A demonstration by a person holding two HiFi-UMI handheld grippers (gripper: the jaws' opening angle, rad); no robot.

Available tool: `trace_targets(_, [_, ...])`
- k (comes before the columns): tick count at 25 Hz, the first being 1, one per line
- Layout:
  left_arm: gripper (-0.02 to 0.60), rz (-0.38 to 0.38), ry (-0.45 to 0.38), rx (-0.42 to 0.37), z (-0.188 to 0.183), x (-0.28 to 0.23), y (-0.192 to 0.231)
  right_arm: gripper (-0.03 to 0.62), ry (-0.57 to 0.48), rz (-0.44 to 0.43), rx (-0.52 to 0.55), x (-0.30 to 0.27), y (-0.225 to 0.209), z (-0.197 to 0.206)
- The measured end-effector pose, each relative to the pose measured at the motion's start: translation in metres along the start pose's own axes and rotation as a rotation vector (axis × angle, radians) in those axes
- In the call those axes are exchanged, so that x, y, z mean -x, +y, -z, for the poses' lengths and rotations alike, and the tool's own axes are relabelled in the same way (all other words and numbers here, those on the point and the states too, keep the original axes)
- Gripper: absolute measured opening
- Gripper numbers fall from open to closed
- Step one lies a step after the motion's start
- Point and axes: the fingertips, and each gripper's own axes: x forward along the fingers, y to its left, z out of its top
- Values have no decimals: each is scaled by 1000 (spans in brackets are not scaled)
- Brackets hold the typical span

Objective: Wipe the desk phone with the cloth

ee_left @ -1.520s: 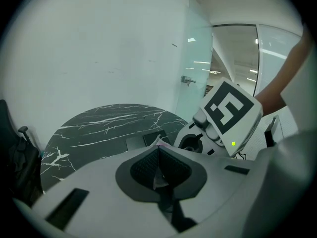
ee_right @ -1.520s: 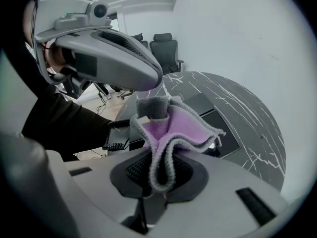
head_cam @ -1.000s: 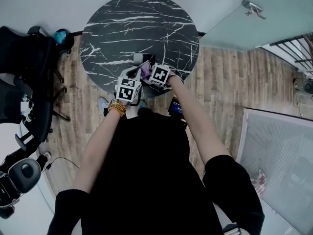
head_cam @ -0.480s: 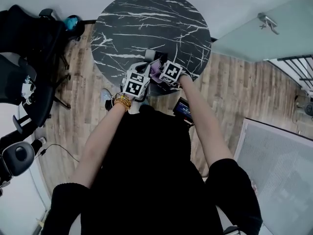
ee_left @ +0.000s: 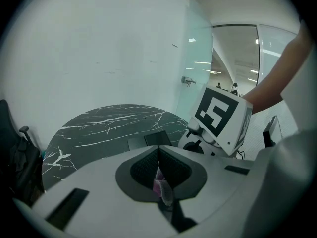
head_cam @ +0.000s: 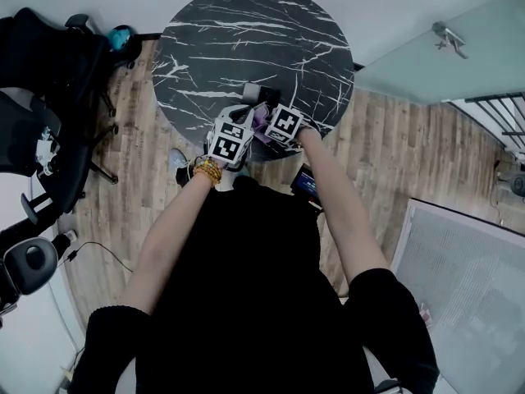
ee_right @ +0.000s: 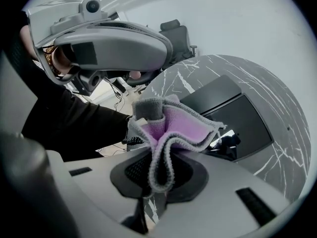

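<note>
Fingers of the right gripper (ee_right: 159, 168) are clamped on the bunched purple-and-grey cloth (ee_right: 171, 128), which stands up between them. The left gripper (ee_left: 158, 166) has its fingers pressed together on a small corner of the same cloth.

Both grippers hang over the near edge of the round black marble table (head_cam: 246, 39), just beside each other. The desk phone (ee_right: 233, 114) lies there, right behind the cloth. Its coiled cord (ee_right: 130, 141) hangs at the table's near rim.

Black office chairs (head_cam: 41, 130) stand on the wooden floor (head_cam: 135, 187) to the left. A glass door (head_cam: 443, 48) closes off the far right. A gold bracelet (head_cam: 205, 171) sits on the person's left wrist.

From the head view the marker cubes and cloth cover nearly all of the phone, leaving only a grey corner. From the right gripper view the cloth blocks the phone's left part, and no keys can be made out.
</note>
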Motion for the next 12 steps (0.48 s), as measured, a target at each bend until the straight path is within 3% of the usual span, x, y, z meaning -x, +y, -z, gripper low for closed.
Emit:
trace_targets(6, [13, -17, -46, -20, -6, 4, 3, 55, -35, -4, -60, 3, 2, -3])
trace_targets(12, [12, -38, -93, -32, -24, 13, 6, 55, -182, -11, -179, 27, 2, -24])
